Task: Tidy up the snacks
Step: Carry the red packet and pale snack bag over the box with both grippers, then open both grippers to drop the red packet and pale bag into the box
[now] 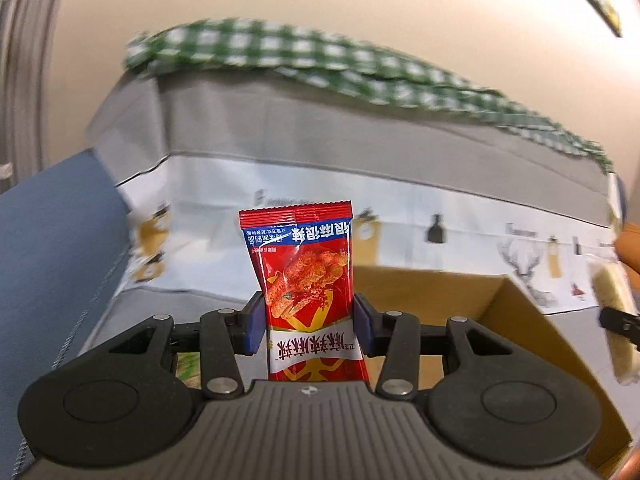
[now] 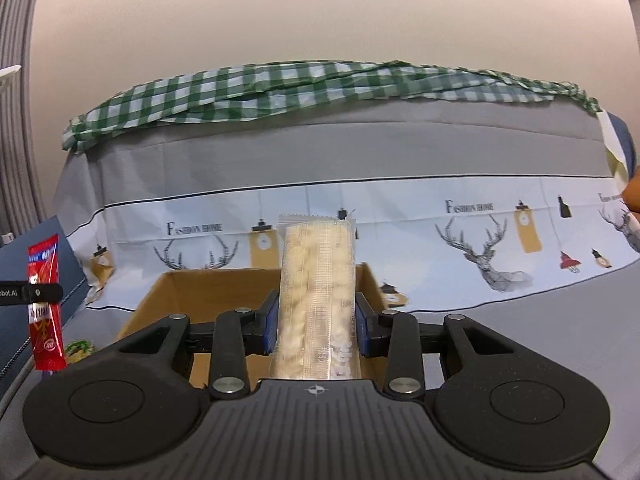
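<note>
A red snack packet point(image 1: 308, 280) with printed white lettering stands upright between the blue pads of my left gripper point(image 1: 309, 322), which is shut on it. My right gripper point(image 2: 316, 322) is shut on a clear packet of pale snacks point(image 2: 318, 300), also upright. An open cardboard box point(image 2: 208, 286) sits just beyond both grippers. In the left wrist view the box point(image 1: 520, 312) lies ahead to the right, and the clear packet point(image 1: 616, 320) shows at the far right edge. The right wrist view catches the red packet point(image 2: 46, 304) at its far left, held by the left gripper point(image 2: 38, 292).
A sofa draped in a grey cloth with deer prints point(image 2: 480, 236) rises behind the box. A green checked cloth point(image 2: 320, 84) lies along its top. A blue cushion point(image 1: 52, 256) sits to the left. A small green-printed packet point(image 2: 80, 348) lies left of the box.
</note>
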